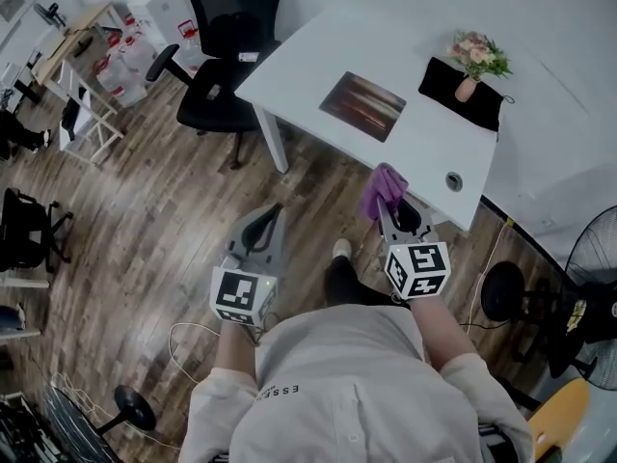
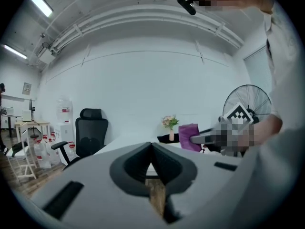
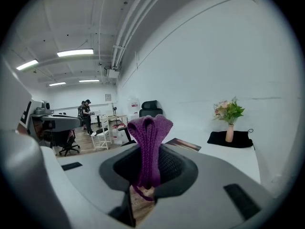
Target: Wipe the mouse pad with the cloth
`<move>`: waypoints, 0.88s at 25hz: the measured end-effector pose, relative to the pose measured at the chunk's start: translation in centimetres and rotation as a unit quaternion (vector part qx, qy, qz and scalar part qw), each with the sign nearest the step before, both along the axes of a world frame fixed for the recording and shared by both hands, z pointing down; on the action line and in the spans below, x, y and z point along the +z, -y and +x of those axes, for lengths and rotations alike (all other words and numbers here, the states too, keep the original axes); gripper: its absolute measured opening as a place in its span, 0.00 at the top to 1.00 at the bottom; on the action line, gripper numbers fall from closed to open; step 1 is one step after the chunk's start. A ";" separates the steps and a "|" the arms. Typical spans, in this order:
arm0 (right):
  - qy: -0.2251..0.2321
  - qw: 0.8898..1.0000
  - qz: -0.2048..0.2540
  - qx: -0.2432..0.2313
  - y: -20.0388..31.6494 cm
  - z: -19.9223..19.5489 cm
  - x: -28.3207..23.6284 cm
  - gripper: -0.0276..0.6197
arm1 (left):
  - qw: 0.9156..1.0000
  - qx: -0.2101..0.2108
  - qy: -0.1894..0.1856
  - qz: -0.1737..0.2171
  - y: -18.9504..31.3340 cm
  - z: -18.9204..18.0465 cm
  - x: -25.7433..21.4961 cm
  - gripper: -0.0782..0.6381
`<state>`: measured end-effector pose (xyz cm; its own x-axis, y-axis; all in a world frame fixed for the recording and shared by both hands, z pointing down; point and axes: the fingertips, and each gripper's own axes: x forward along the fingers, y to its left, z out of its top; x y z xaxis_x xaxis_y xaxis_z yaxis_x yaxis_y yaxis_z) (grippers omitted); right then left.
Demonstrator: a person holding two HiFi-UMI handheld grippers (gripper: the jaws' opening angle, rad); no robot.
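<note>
A dark reddish-brown mouse pad (image 1: 362, 105) lies flat on the white table (image 1: 308, 56); its edge shows as a dark strip (image 3: 183, 144) in the right gripper view. My right gripper (image 1: 388, 207) hangs short of the table's near edge, shut on a folded purple cloth (image 1: 382, 188) that sticks up between its jaws (image 3: 149, 149). The left gripper (image 1: 273, 216) is lower and to the left, above the wooden floor, jaws shut with nothing between them (image 2: 151, 147). The cloth (image 2: 188, 136) also shows in the left gripper view.
A vase of flowers (image 1: 475, 61) stands on a black mat (image 1: 461, 93) at the table's right end. A black office chair (image 1: 224, 51) is at the table's left side. A fan (image 1: 592, 258) stands at the right. Cables lie on the floor.
</note>
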<state>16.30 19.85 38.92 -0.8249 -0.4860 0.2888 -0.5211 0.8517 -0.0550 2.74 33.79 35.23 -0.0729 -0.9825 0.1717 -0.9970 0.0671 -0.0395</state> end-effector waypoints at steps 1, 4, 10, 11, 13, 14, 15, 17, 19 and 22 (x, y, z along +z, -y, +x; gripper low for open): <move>0.001 1.000 -0.002 -0.001 1.3 -0.7 0.0 0.82 | 1.000 -0.003 0.001 -0.001 1.2 -0.7 -0.1 0.89; 0.002 1.000 -0.008 -0.003 5.7 -2.6 -0.2 0.82 | 1.000 -0.010 -0.001 -0.002 5.6 -2.7 -0.7 0.89; 0.003 1.000 -0.005 -0.011 14.3 -5.9 -1.0 0.82 | 1.000 -0.004 -0.004 0.007 15.6 -6.1 -1.7 0.89; 0.003 1.000 -0.006 -0.010 15.6 -6.2 -0.9 0.82 | 1.000 0.000 -0.003 0.008 17.2 -6.6 -1.8 0.89; 0.001 1.000 -0.008 -0.007 18.1 -6.6 -0.8 0.82 | 1.000 0.007 0.000 0.010 20.2 -7.4 -1.9 0.89; -0.001 1.000 -0.009 -0.005 19.2 -6.8 -0.7 0.82 | 1.000 0.010 0.001 0.010 21.5 -7.8 -2.0 0.89; -0.004 1.000 -0.011 -0.003 20.2 -6.9 -0.5 0.82 | 1.000 0.012 0.001 0.010 22.7 -8.2 -2.0 0.89; -0.009 1.000 -0.016 0.004 22.2 -7.0 -0.2 0.82 | 1.000 0.017 -0.003 0.008 24.9 -8.8 -1.8 0.89; -0.013 1.000 -0.023 0.012 23.8 -7.1 0.2 0.82 | 1.000 0.023 -0.007 0.004 26.9 -9.3 -1.5 0.89; -0.020 0.999 -0.034 0.025 25.9 -7.5 0.9 0.82 | 0.999 0.039 -0.013 -0.003 29.7 -10.1 -1.0 0.89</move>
